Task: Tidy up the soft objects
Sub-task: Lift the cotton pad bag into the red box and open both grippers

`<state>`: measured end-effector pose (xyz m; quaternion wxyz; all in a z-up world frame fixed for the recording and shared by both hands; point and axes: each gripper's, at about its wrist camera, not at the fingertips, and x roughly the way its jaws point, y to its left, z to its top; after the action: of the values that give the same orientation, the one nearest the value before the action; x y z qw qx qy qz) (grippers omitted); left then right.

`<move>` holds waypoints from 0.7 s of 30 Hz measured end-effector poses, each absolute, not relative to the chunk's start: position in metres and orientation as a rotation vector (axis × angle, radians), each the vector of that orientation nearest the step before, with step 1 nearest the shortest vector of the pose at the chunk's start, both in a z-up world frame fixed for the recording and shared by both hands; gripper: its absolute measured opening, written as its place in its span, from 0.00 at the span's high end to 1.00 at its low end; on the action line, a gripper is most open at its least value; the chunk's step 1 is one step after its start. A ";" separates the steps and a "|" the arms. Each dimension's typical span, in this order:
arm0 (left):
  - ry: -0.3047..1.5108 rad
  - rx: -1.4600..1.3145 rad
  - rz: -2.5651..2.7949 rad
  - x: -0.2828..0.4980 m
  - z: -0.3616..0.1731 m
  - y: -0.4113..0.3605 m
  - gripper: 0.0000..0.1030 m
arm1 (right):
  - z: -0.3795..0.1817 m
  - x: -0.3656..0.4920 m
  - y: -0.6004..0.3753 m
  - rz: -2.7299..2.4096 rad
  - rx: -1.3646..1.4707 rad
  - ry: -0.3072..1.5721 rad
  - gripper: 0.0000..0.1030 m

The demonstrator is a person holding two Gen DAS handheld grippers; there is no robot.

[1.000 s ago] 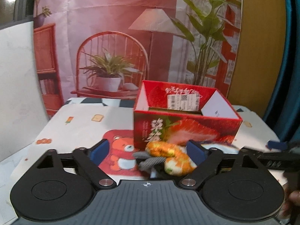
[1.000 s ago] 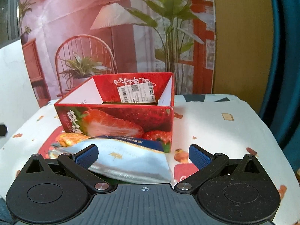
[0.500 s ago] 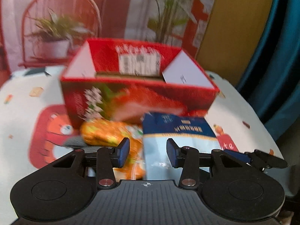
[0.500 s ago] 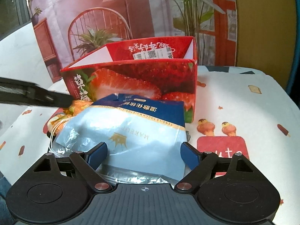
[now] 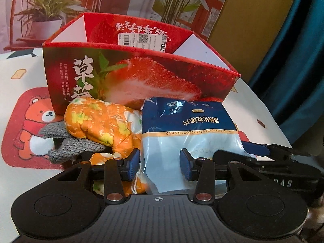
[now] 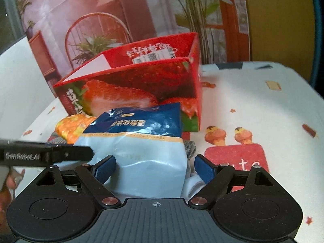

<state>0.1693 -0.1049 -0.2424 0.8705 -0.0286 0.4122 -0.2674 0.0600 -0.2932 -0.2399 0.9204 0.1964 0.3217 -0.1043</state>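
While both tongs straddle the cotton-pad pouch [image 5: 188, 133] on the counter [image 6: 263, 105], left tongs [image 5: 160, 164] and right tongs [image 6: 155, 169] stand apart, unclamped. Grasping is in hand. Next they likely must pinch it, then lift toward the strawberry box [image 5: 141, 77] just beyond.

Both grippers dropped toward the cotton-pad bag [image 5: 188, 129], jaws narrowing.

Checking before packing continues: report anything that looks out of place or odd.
The red strawberry box shows nothing inside, while the soft items lie heaped on the table against its front wall: blue cotton pad pack, orange floral pouch, grey knitted piece. The box's shipping label reads upside down. Nothing looks spilled or torn.
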 end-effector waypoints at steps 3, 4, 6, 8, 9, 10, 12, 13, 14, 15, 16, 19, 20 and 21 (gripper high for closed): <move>0.870 -0.069 -0.561 0.172 -0.243 -0.105 0.55 | -0.243 0.065 -0.297 -0.189 0.420 0.659 0.30; 0.870 -0.068 -0.567 0.173 -0.243 -0.105 0.55 | -0.242 0.066 -0.297 -0.185 0.416 0.659 0.31; 0.865 -0.060 -0.594 0.173 -0.239 -0.107 0.55 | -0.239 0.066 -0.292 -0.177 0.397 0.656 0.41; 0.858 -0.063 -0.618 0.173 -0.235 -0.107 0.56 | -0.232 0.065 -0.288 -0.175 0.378 0.650 0.46; 0.852 -0.069 -0.625 0.173 -0.233 -0.107 0.57 | -0.227 0.064 -0.286 -0.166 0.369 0.642 0.50; 0.846 -0.075 -0.633 0.172 -0.230 -0.107 0.57 | -0.223 0.063 -0.285 -0.160 0.364 0.633 0.53; 0.827 -0.085 -0.649 0.170 -0.222 -0.104 0.57 | -0.213 0.060 -0.285 -0.141 0.358 0.612 0.54; 0.814 -0.087 -0.655 0.169 -0.218 -0.102 0.57 | -0.207 0.058 -0.284 -0.131 0.346 0.598 0.54; 0.800 -0.090 -0.659 0.168 -0.213 -0.100 0.57 | -0.202 0.057 -0.283 -0.125 0.330 0.588 0.54; 0.784 -0.092 -0.664 0.167 -0.208 -0.099 0.57 | -0.196 0.056 -0.281 -0.118 0.315 0.576 0.55; 0.766 -0.094 -0.668 0.166 -0.202 -0.097 0.57 | -0.190 0.056 -0.281 -0.111 0.304 0.564 0.55; 0.721 -0.094 -0.674 0.164 -0.185 -0.093 0.57 | -0.170 0.058 -0.280 -0.091 0.277 0.525 0.55; 0.706 -0.090 -0.671 0.166 -0.180 -0.094 0.57 | -0.163 0.060 -0.281 -0.082 0.268 0.515 0.55; 0.692 -0.083 -0.667 0.167 -0.175 -0.094 0.57 | -0.158 0.063 -0.281 -0.073 0.260 0.508 0.55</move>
<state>0.1673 -0.0937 -0.1747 0.8859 -0.0398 0.3329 -0.3207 0.0630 -0.2813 -0.1578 0.9589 0.1283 0.2504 -0.0358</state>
